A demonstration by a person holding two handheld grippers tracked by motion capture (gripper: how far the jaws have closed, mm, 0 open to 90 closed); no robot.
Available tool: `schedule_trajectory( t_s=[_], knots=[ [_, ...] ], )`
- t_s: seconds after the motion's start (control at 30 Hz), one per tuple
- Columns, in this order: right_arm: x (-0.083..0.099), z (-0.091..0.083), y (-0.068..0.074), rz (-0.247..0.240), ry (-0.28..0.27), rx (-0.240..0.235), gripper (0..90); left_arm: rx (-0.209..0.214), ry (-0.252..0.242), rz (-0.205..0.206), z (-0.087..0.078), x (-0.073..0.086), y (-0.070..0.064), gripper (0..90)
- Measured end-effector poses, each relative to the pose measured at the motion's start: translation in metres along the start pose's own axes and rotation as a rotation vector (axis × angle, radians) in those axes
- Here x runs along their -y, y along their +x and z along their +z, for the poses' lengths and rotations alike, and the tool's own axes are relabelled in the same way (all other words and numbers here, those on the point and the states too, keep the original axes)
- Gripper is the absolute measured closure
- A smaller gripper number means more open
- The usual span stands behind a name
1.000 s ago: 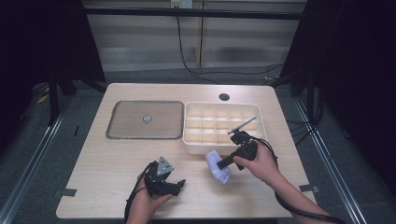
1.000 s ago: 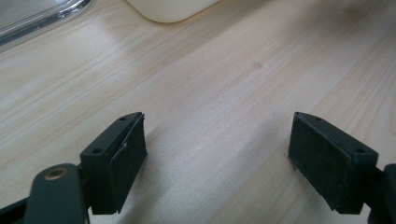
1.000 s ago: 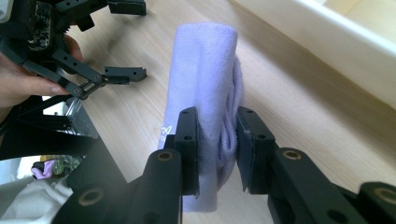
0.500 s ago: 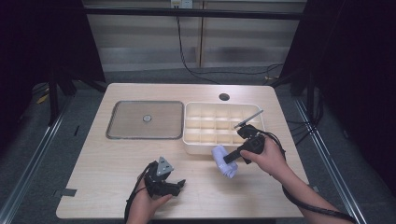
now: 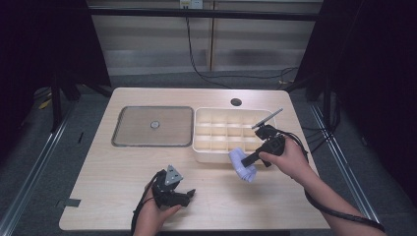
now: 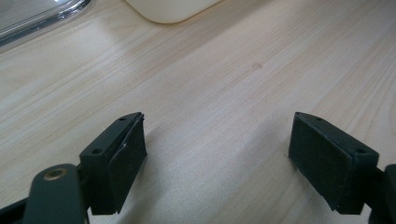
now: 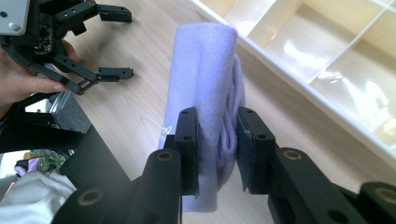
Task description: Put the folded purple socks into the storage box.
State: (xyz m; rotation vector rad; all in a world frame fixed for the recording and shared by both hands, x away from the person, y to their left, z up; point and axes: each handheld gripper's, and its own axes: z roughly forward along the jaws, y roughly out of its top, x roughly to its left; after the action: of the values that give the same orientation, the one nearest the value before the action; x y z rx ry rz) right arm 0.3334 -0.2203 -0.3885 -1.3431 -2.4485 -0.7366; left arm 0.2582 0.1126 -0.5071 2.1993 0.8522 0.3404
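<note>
Nearest you, your left gripper (image 5: pixel 184 195) sits low over the pale wooden table (image 5: pixel 108 182), close to its front edge; its jaws stand wide apart with nothing between them, and in the left gripper view you see only bare wood grain between the two black pads (image 6: pixel 122 158); your left hand (image 5: pixel 156 216) wraps the handle from below. Further in and to your right, your right gripper (image 5: pixel 244 161) is clamped on the rolled lilac cloth (image 5: pixel 243 164); in the right gripper view the jaws pinch the roll (image 7: pixel 205 84) about its middle, squeezing it in from both sides, the roll pointing away from the camera; your right hand (image 5: pixel 287 160) holds that gripper up, so the cloth hangs just above the table, right beside the front wall of the cream plastic compartment tray (image 5: pixel 211 156), not inside any of its compartments. Beyond, the tray's cells look bare where you can see them; to its left lies the flat clear rectangular lid (image 5: pixel 153 126) with a small round knob at its centre, close beside the tray.
</note>
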Motion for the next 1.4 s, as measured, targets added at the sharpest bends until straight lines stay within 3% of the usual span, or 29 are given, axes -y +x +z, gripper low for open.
schedule_trajectory(
  t_s=[0.73,1.4],
  knots=[
    [-0.012,-0.038,-0.018,0.041,-0.026,0.062,71.9,0.000,-0.001,-0.001,0.000,0.000,0.000,18.4],
    [-0.022,-0.054,-0.046,0.109,-0.044,0.132,71.9,-0.002,-0.007,-0.007,0.001,0.000,-0.001,18.3]
  ],
)
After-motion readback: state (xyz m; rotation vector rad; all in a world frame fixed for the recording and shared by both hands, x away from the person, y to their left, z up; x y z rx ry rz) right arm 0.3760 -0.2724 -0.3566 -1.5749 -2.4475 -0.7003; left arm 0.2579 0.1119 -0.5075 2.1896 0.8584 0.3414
